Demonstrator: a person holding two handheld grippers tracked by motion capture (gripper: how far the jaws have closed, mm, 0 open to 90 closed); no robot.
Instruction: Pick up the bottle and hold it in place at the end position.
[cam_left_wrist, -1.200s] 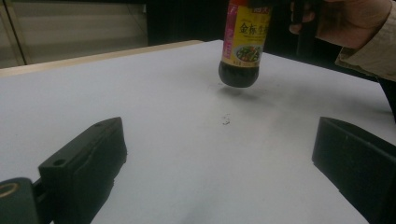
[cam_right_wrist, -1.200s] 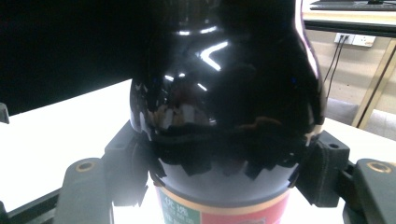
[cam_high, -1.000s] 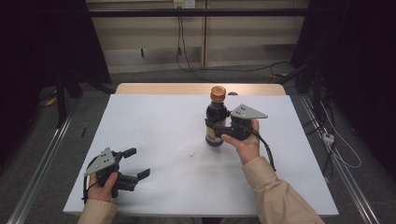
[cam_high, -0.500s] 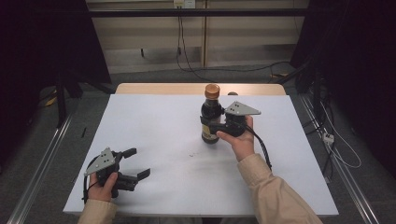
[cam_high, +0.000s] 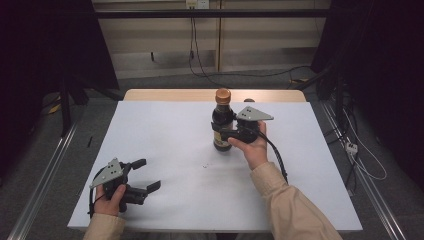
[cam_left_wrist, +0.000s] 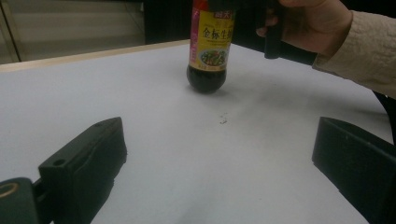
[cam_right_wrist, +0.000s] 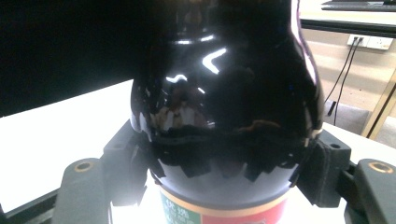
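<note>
A dark sauce bottle (cam_high: 221, 122) with an orange cap and a yellow label stands upright right of centre on the white table (cam_high: 165, 130). My right gripper (cam_high: 220, 134) is shut on the bottle's wide body, one pad on each side. In the right gripper view the glossy bottle (cam_right_wrist: 224, 93) sits between both pads (cam_right_wrist: 322, 168). Whether its base rests on the table or hangs just above it I cannot tell. My left gripper (cam_high: 149, 173) lies open at the front left corner with nothing in it. In the left gripper view the bottle (cam_left_wrist: 208, 46) is far ahead of the open left gripper (cam_left_wrist: 217, 135).
A wooden edge (cam_high: 175, 94) borders the table at the back. Cables (cam_high: 360, 155) trail over the floor on the right, and a metal rail (cam_high: 45, 175) runs along the left. A small dark speck (cam_high: 205, 165) marks the table's middle.
The right hand has carried the bottle a little to the left across the table. The left gripper has stayed where it was.
</note>
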